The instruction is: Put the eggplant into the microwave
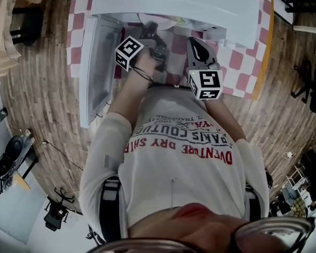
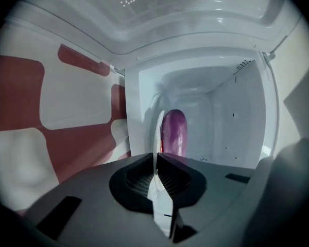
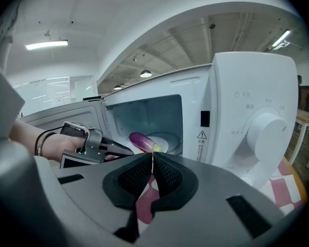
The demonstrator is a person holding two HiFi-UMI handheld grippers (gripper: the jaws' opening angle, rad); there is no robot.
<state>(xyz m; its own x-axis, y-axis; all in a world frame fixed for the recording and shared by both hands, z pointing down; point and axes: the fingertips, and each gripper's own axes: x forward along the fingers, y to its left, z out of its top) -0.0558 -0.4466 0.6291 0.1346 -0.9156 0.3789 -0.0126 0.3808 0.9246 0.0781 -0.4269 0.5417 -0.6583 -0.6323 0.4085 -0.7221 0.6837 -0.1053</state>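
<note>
The purple eggplant (image 3: 143, 141) lies inside the open white microwave (image 3: 247, 122), on its round plate (image 3: 169, 141). In the left gripper view the eggplant (image 2: 174, 133) sits straight ahead, beyond the jaw tips and apart from them. My left gripper (image 2: 157, 156) is shut with nothing in it, and it hangs at the mouth of the oven (image 1: 174, 4). From the right gripper view, the left gripper (image 3: 124, 149) points its tips at the eggplant's near end. My right gripper (image 3: 152, 159) is shut and empty, in front of the microwave's control panel side.
The microwave door (image 1: 95, 73) stands swung open to the left. A red and white checked cloth (image 1: 237, 57) covers the table under the oven. The control dial (image 3: 265, 130) is on the right front. Wooden floor (image 1: 42, 88) surrounds the table.
</note>
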